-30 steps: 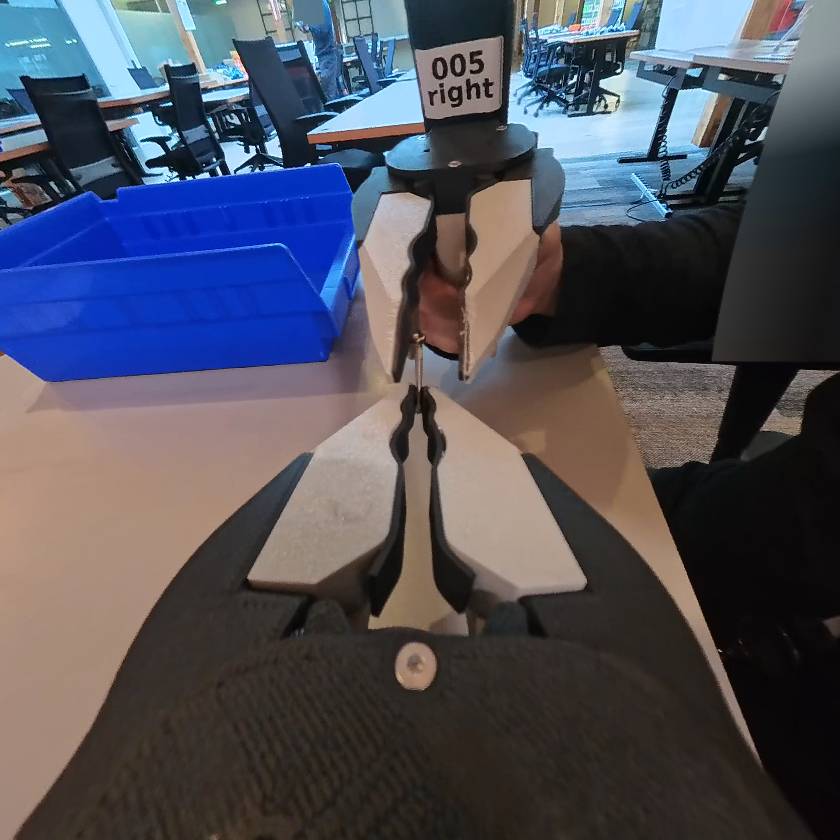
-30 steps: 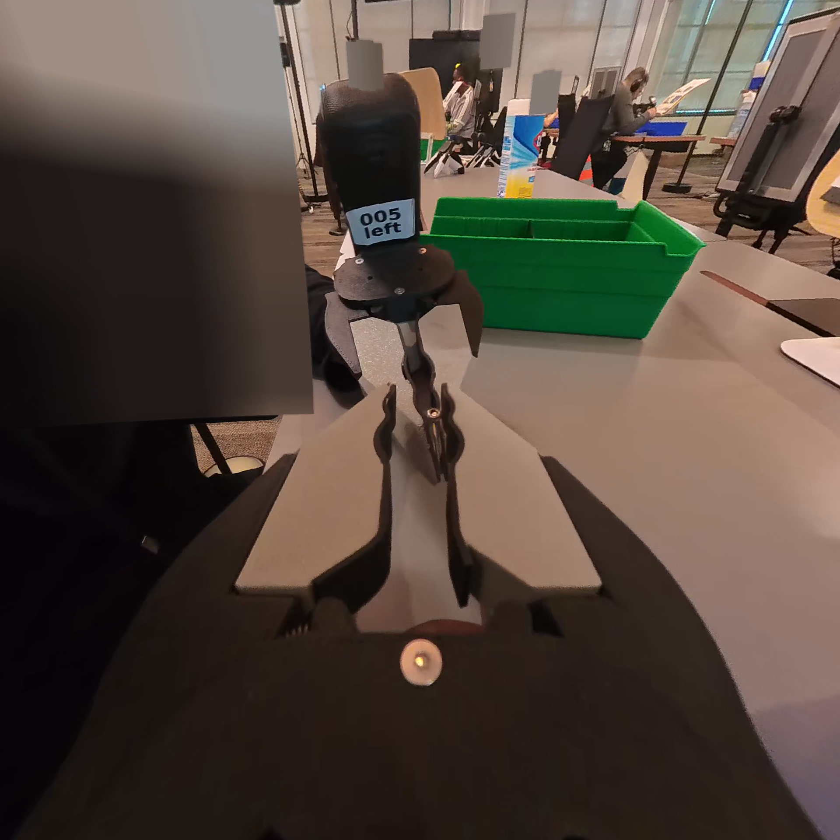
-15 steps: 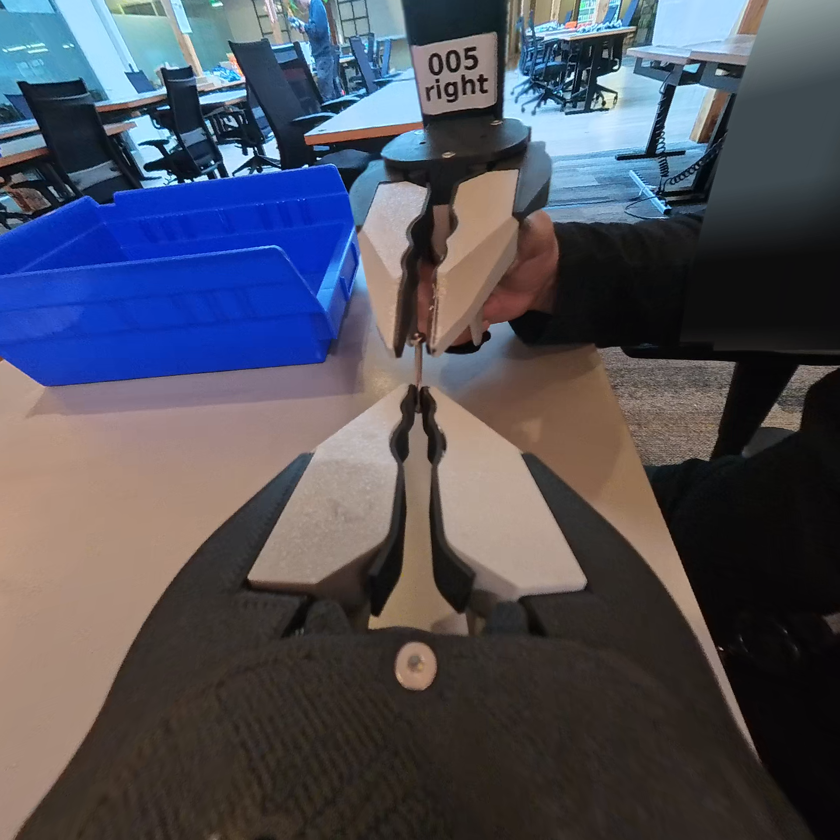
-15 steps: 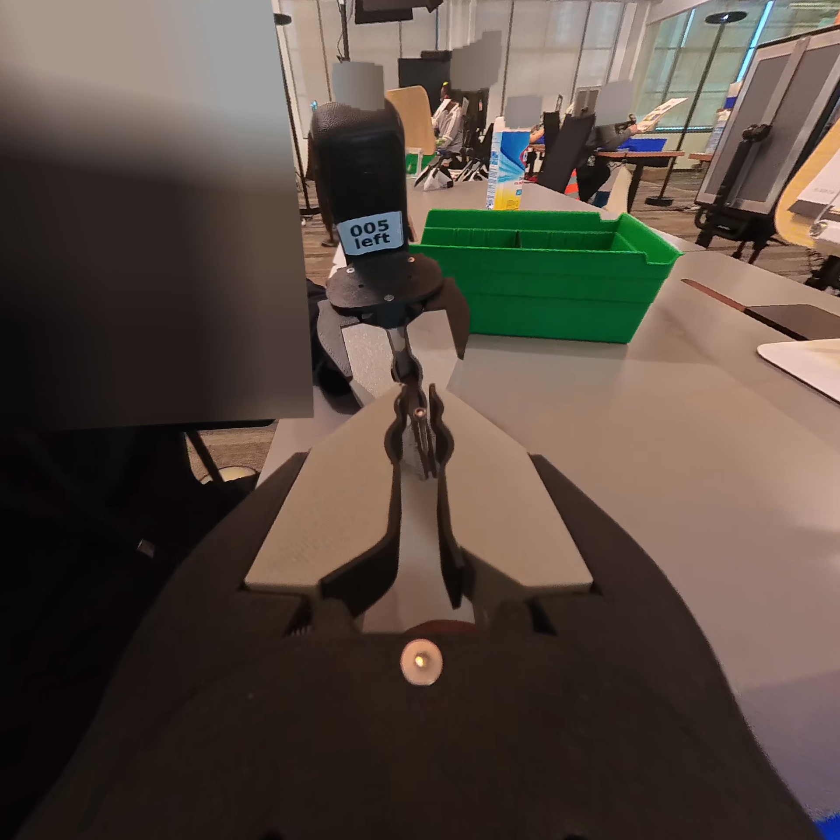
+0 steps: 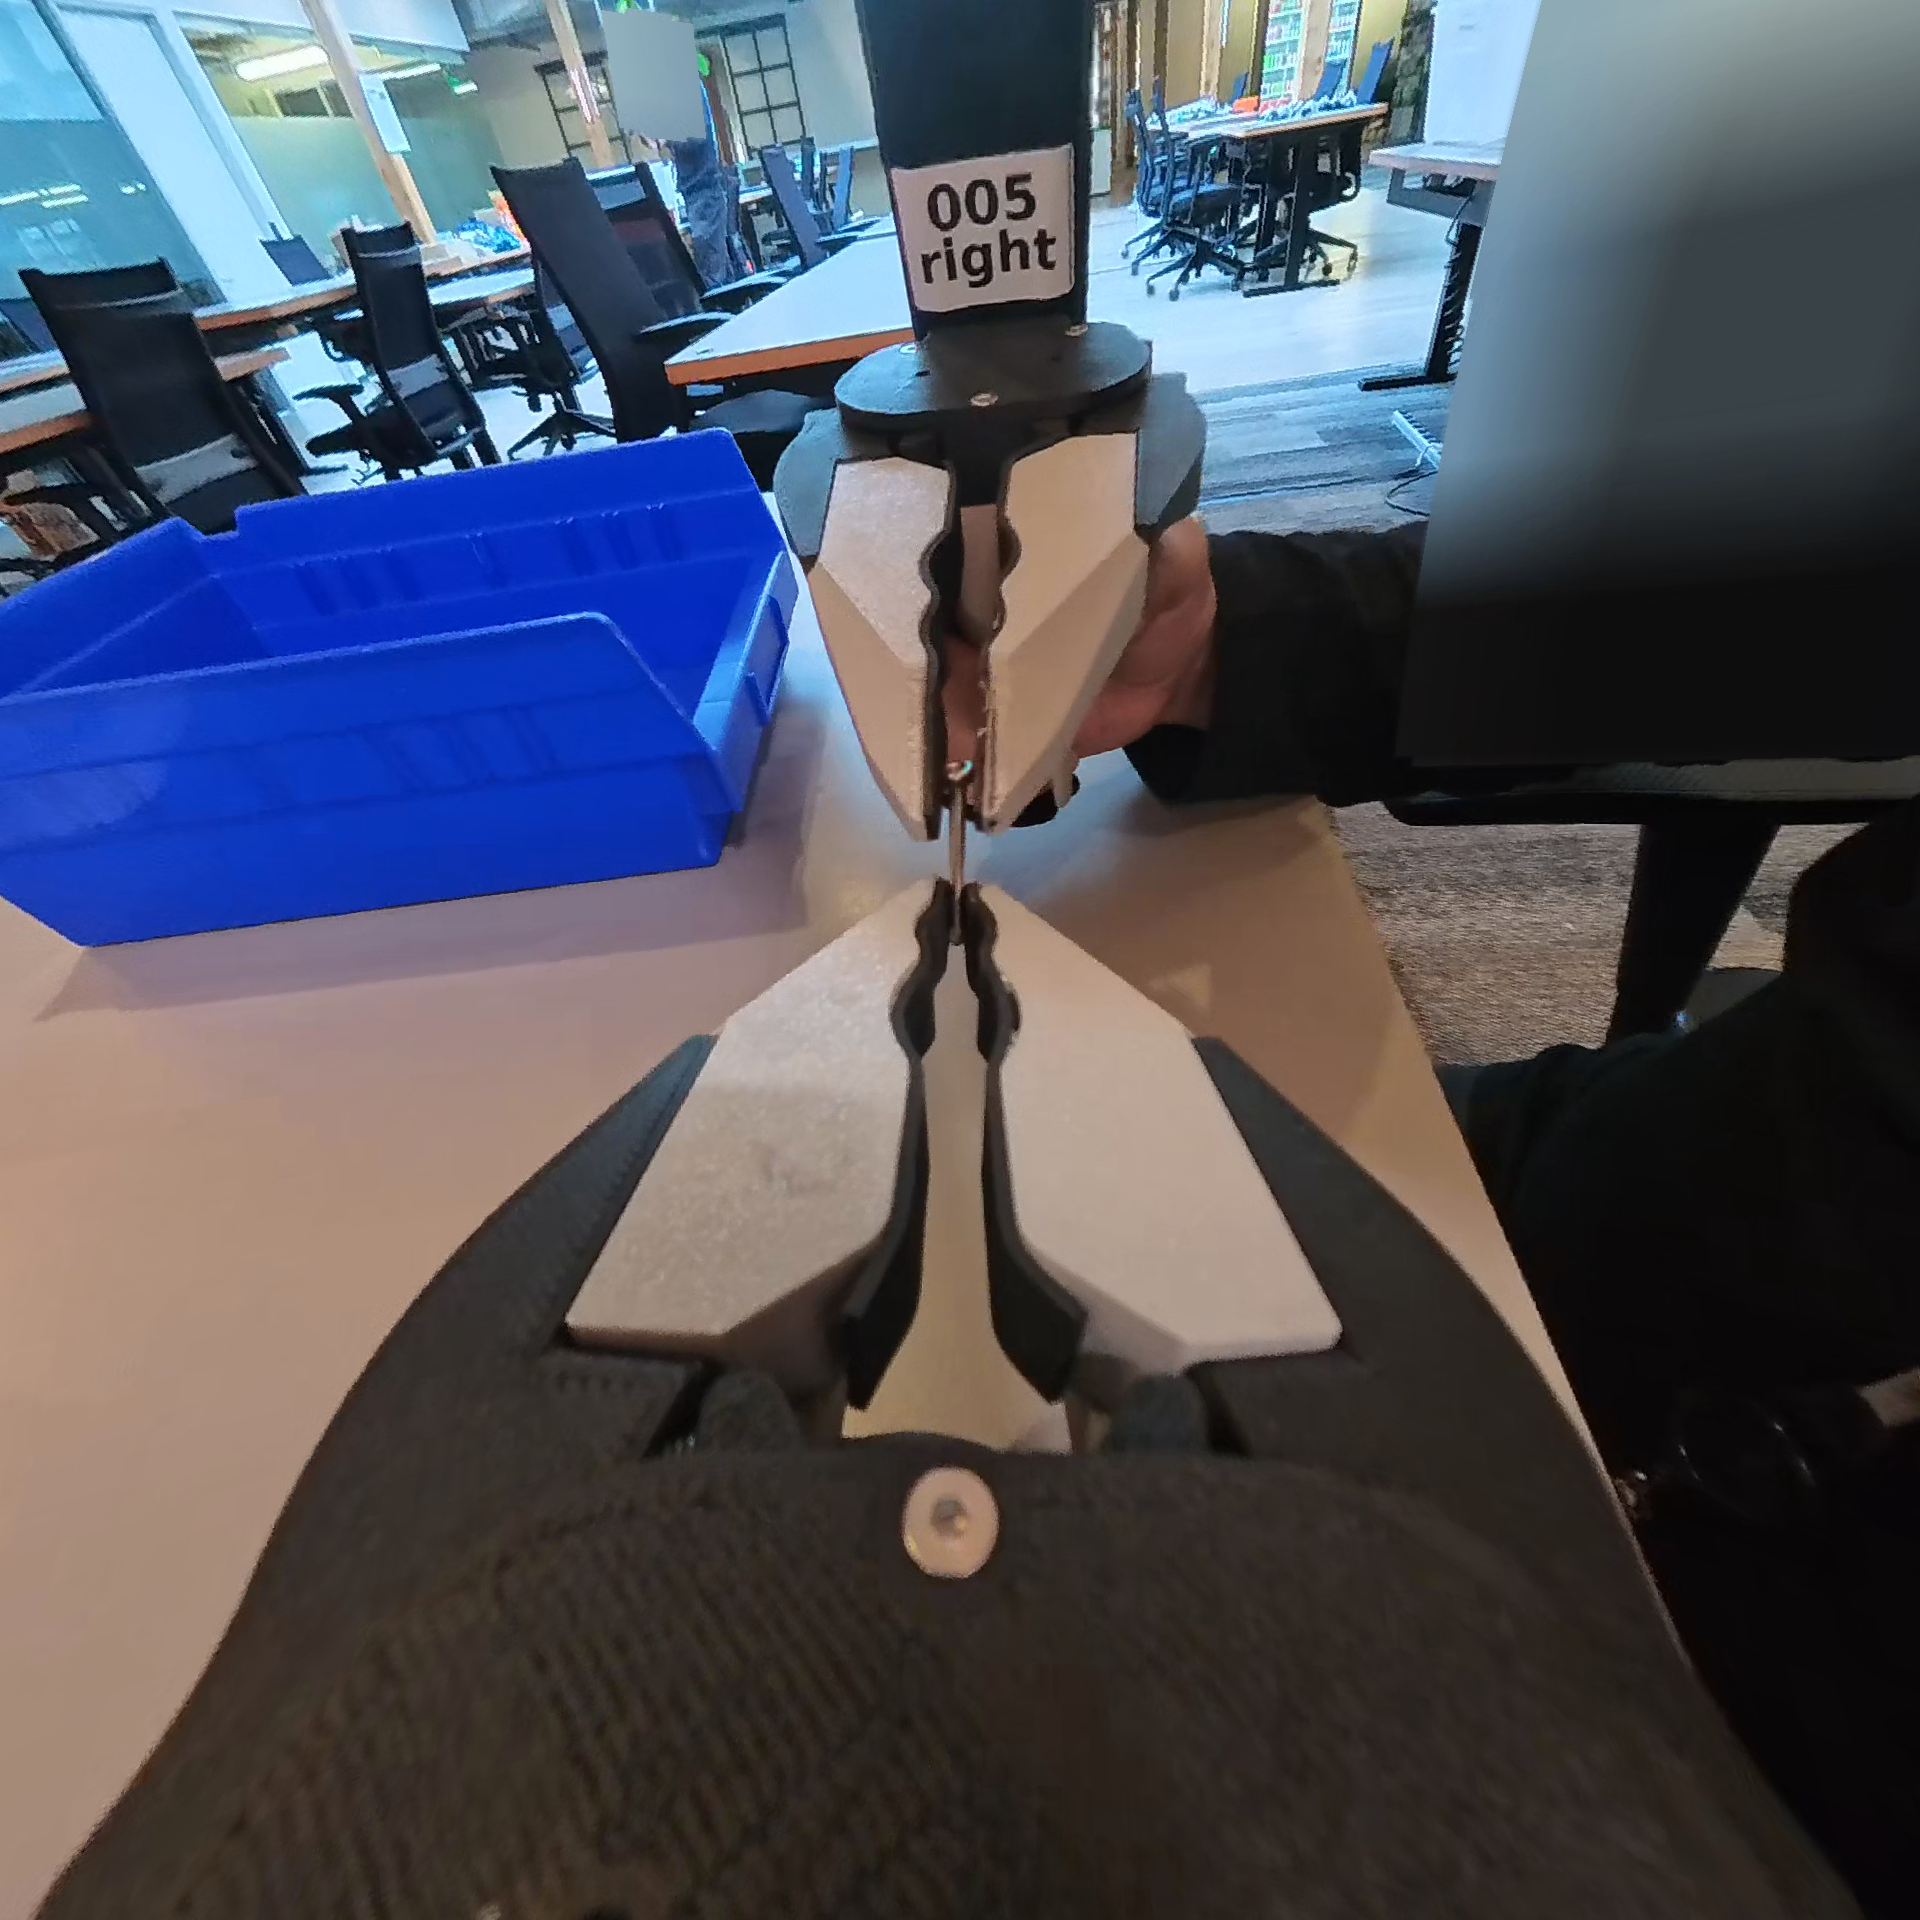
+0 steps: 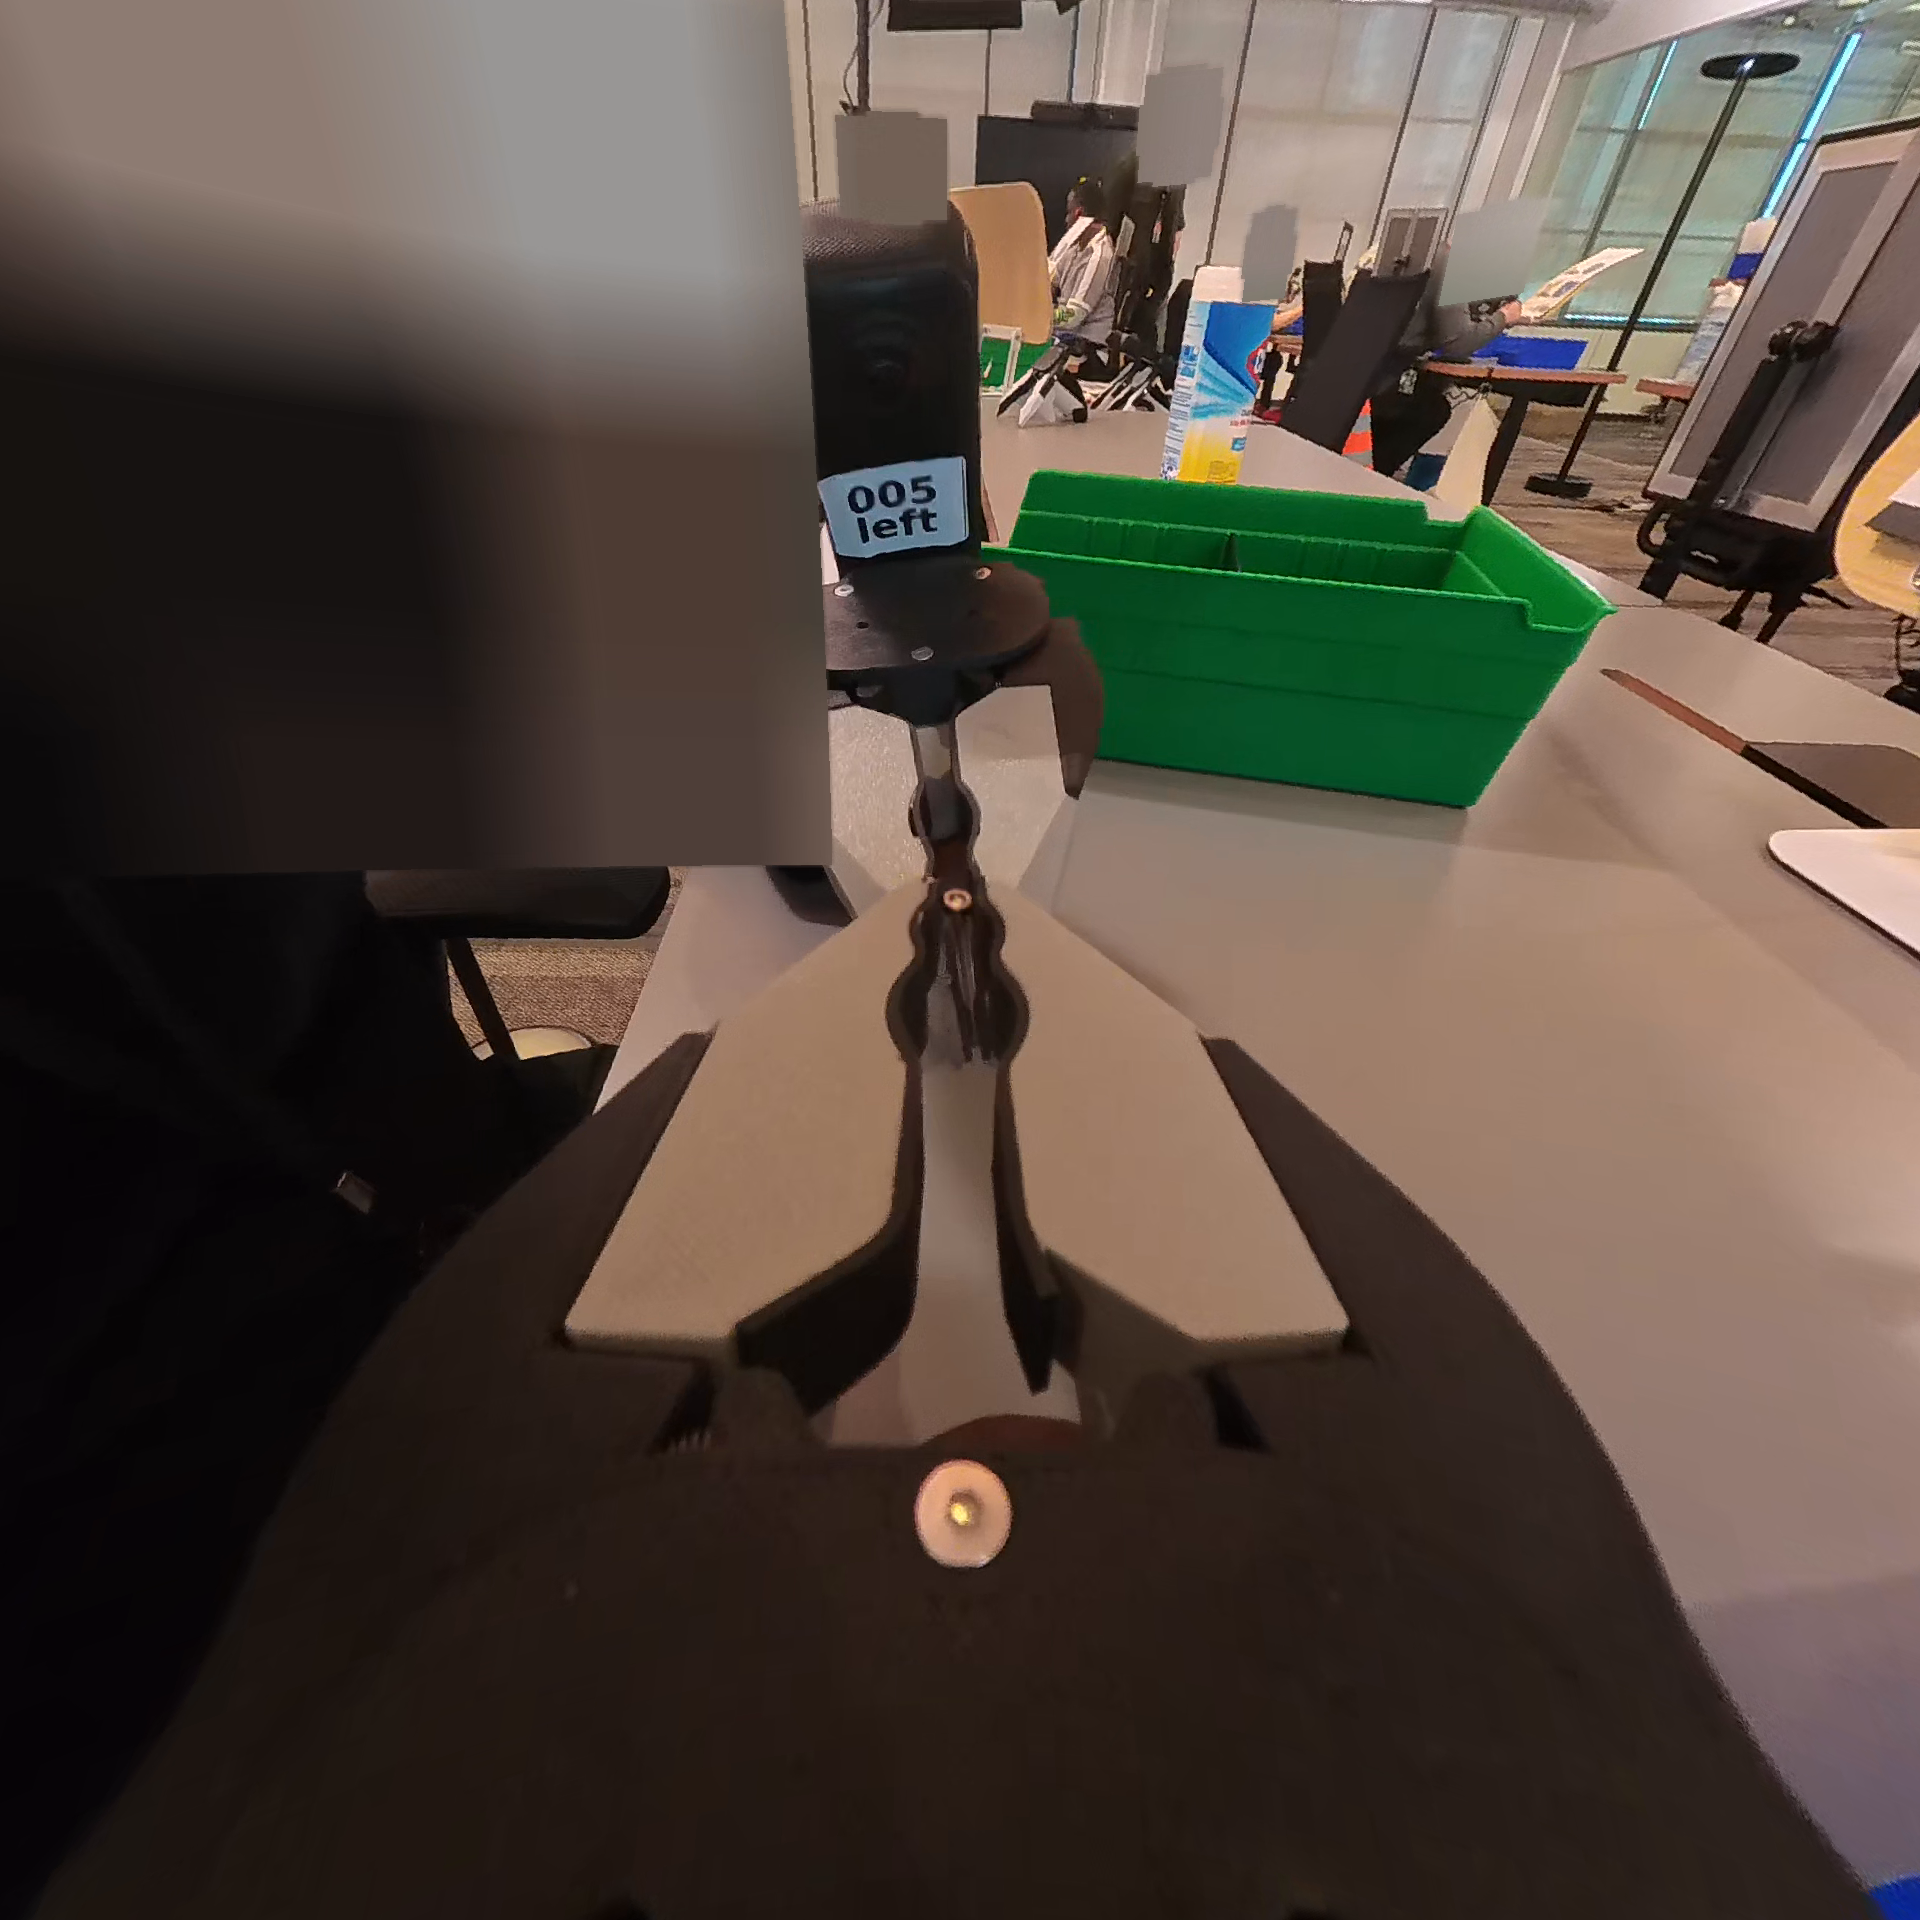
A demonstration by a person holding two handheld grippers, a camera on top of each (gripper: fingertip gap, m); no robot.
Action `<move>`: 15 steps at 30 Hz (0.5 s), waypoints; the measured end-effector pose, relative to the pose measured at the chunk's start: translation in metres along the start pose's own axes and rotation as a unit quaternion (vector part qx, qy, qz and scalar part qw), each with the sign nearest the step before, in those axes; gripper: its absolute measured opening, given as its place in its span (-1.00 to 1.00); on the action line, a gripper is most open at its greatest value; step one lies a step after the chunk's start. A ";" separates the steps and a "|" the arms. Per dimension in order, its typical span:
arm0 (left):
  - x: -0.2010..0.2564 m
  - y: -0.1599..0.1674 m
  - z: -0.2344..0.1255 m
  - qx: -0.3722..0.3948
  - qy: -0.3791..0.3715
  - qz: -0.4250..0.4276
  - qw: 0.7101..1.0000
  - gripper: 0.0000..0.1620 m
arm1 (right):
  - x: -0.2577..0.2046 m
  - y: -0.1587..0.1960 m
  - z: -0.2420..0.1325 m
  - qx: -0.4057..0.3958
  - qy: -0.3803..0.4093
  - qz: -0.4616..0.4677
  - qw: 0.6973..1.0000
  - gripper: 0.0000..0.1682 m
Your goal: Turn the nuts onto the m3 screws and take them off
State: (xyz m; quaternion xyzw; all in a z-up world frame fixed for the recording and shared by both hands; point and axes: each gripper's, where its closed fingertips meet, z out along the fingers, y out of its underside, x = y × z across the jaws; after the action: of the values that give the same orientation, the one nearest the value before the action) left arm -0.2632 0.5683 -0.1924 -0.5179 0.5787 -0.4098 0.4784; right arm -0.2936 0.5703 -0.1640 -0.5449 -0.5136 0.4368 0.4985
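Note:
In the left wrist view my left gripper (image 5: 954,906) is shut on the lower end of a thin m3 screw (image 5: 956,847) that points straight ahead. My right gripper (image 5: 961,795) faces it tip to tip, shut on a small silver nut (image 5: 962,769) at the screw's far end. A hand (image 5: 1153,644) holds it. In the right wrist view my right gripper (image 6: 956,912) pinches the nut (image 6: 956,900), and the left gripper (image 6: 943,831) stands just beyond it. Both are held above the table (image 5: 312,1091).
A blue bin (image 5: 364,748) stands on the table to the left in the left wrist view; the table's edge runs down the right side. In the right wrist view a green bin (image 6: 1299,686) stands behind, a canister (image 6: 1210,390) beyond it, a white pad (image 6: 1860,883) at the right. Only a small space, under 4 cm, lies between the two pairs of fingers.
My right gripper's fingers have narrowed from a visible gap onto the nut, and it has rolled from tilted to more upright. The left gripper still holds the screw.

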 end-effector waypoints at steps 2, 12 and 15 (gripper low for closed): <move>0.000 0.000 0.000 -0.001 -0.001 0.003 1.000 -1.00 | 0.000 0.001 0.001 0.000 0.001 0.005 1.000 -0.98; -0.018 0.007 0.000 -0.027 -0.059 0.008 0.998 -0.99 | 0.020 0.006 0.003 -0.020 0.118 0.014 0.993 -0.98; -0.026 0.011 -0.001 -0.045 -0.093 0.017 0.995 -0.99 | 0.029 0.008 0.006 -0.019 0.187 0.023 0.982 -0.98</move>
State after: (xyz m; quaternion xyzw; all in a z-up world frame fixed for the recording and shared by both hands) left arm -0.2661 0.5957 -0.1997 -0.5645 0.5583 -0.3253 0.5136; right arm -0.2956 0.6000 -0.1715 -0.6378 -0.4067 0.3288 0.5654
